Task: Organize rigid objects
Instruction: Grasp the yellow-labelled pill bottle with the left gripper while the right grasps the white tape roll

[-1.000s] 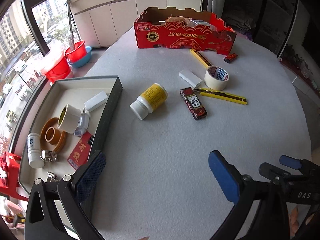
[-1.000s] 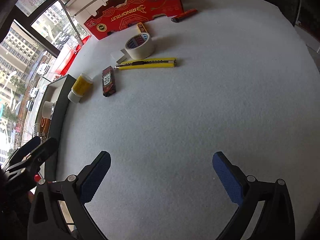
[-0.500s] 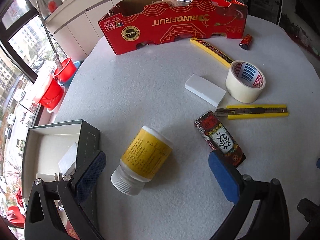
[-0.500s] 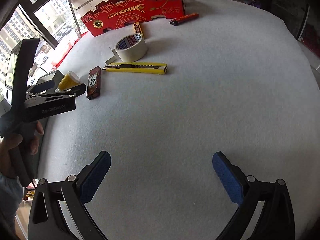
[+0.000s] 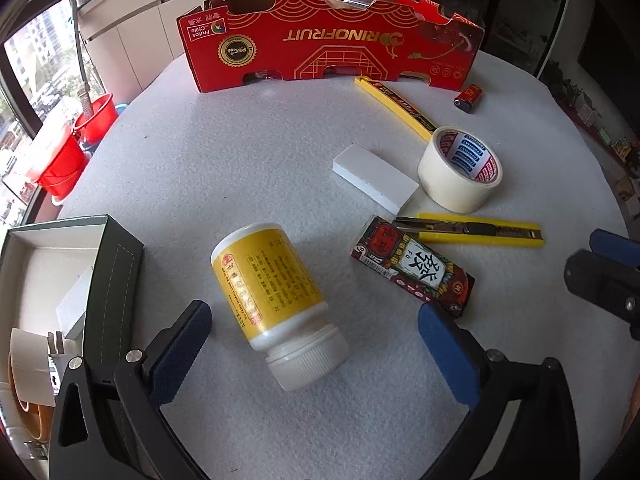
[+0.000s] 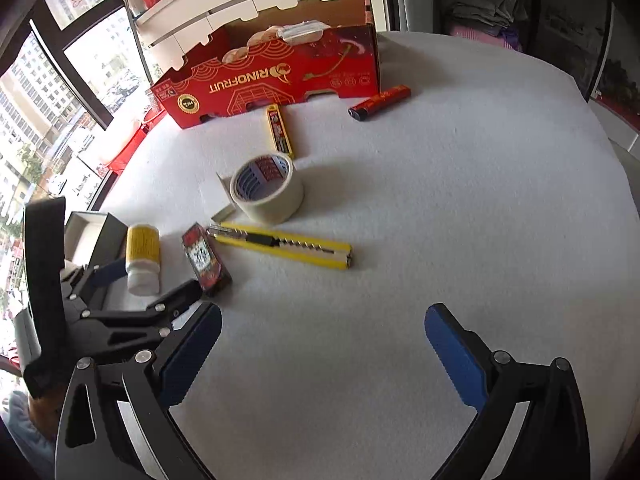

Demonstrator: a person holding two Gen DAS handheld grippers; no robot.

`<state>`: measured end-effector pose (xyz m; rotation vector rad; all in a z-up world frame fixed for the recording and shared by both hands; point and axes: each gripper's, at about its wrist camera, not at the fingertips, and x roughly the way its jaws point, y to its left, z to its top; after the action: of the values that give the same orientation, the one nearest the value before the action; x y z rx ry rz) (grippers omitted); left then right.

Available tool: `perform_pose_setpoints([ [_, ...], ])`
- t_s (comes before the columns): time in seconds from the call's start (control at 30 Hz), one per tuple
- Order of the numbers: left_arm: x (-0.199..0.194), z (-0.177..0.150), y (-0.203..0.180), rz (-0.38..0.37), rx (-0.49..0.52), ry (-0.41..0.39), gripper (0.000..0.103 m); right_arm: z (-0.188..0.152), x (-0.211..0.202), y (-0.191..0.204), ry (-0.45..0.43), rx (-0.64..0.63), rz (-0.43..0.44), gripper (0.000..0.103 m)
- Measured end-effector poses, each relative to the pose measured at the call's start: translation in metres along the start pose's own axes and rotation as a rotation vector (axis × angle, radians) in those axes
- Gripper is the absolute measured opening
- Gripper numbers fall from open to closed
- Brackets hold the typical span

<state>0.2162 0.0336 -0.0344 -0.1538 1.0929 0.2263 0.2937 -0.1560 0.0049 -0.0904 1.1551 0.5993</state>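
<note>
A yellow-labelled white bottle (image 5: pixel 276 300) lies on its side on the grey tabletop, its cap toward me. My left gripper (image 5: pixel 314 356) is open, its blue fingers on either side of the bottle's cap end without touching it. The same bottle (image 6: pixel 142 258) shows in the right wrist view with the left gripper (image 6: pixel 150 280) around it. A red card pack (image 5: pixel 412 266), a yellow utility knife (image 5: pixel 472 230), a tape roll (image 5: pixel 460 170), a white block (image 5: pixel 374 178) and a small red battery (image 5: pixel 468 96) lie beyond. My right gripper (image 6: pixel 322 354) is open over bare tabletop.
A dark tray (image 5: pixel 116 276) at the left holds several sorted items. A red cardboard box (image 5: pixel 328 56) stands at the back, with a yellow blade case (image 5: pixel 396 104) in front of it. Red buckets (image 5: pixel 60 152) sit beyond the table's left edge. A red lighter (image 6: pixel 380 102) lies near the box.
My left gripper moved forward from the tray side until its open fingers straddle the bottle. The right gripper shifted slightly toward the items; the objects stay put.
</note>
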Motion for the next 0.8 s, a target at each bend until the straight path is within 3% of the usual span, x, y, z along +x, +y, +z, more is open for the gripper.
perform_pose_setpoints([
  [0.37,0.006,0.001,-0.002,0.010,-0.014,-0.022,0.103,0.047,0.062,0.041,-0.006,-0.116,-0.068,0.102],
  [0.4,0.006,0.001,-0.002,0.009,-0.013,-0.027,0.103,0.048,0.066,0.041,0.001,-0.121,-0.069,0.096],
  [0.43,0.006,0.001,-0.002,0.010,-0.014,-0.029,0.103,0.047,0.069,0.041,0.019,-0.121,-0.075,0.075],
  [0.53,0.004,0.000,-0.003,0.006,-0.015,-0.028,0.099,0.047,0.065,0.044,0.011,-0.137,-0.094,0.054],
  [0.63,-0.004,0.000,-0.007,-0.002,0.003,-0.040,0.073,0.044,0.058,0.039,0.013,-0.106,-0.091,0.054],
  [0.7,-0.009,-0.001,-0.009,-0.004,0.010,-0.033,0.038,0.041,0.048,0.034,-0.006,-0.090,-0.099,0.054],
  [0.8,-0.014,-0.006,-0.005,-0.035,-0.032,-0.005,0.038,0.033,0.025,0.028,-0.040,-0.072,-0.092,0.054],
])
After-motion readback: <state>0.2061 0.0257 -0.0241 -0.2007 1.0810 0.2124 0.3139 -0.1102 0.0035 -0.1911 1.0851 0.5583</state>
